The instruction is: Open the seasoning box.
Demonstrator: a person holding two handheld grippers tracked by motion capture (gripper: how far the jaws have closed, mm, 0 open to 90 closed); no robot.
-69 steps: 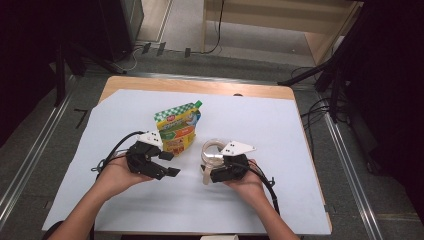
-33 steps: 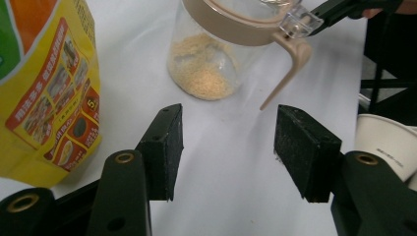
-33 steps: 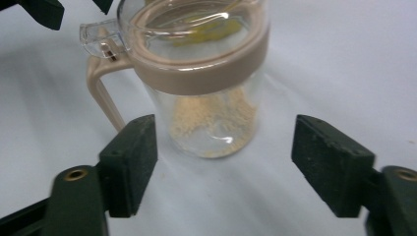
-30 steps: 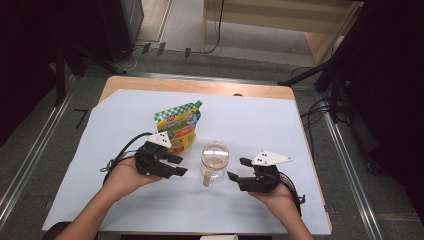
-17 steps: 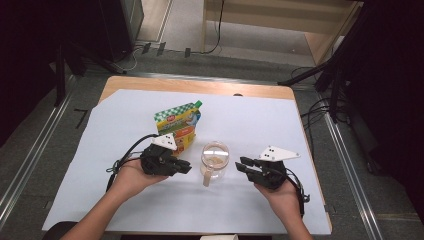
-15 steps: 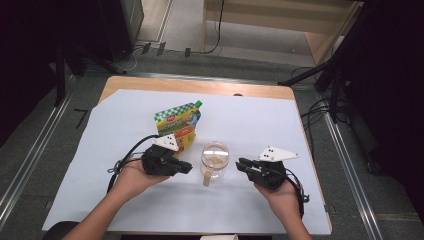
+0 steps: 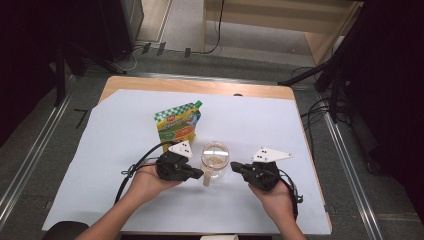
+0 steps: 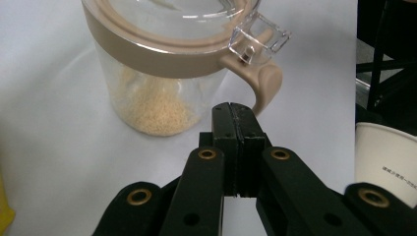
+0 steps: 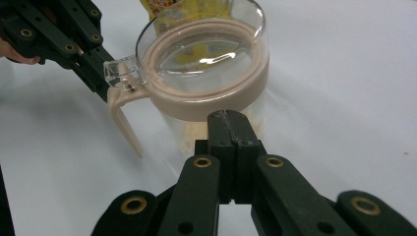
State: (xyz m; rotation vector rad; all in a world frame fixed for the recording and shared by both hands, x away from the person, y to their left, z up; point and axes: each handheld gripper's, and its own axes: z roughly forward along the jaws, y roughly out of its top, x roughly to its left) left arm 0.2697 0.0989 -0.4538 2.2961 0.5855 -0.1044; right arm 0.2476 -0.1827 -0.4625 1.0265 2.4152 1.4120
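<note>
Both hand-held grippers clamped empty, left (image 7: 200, 174) at the jar's (image 7: 215, 161) 9 o'clock, right (image 7: 234, 167) at 3, probably bracing it.

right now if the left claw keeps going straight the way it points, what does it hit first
Most likely the beige handle of the clear plastic jar with the beige lid rim. The left claw, jaws shut with nothing between them, points just under that handle, close to it; exact depth is unclear.

Jar (image 7: 215, 161) between both grippers, pouch (image 7: 178, 126) close behind.
</note>
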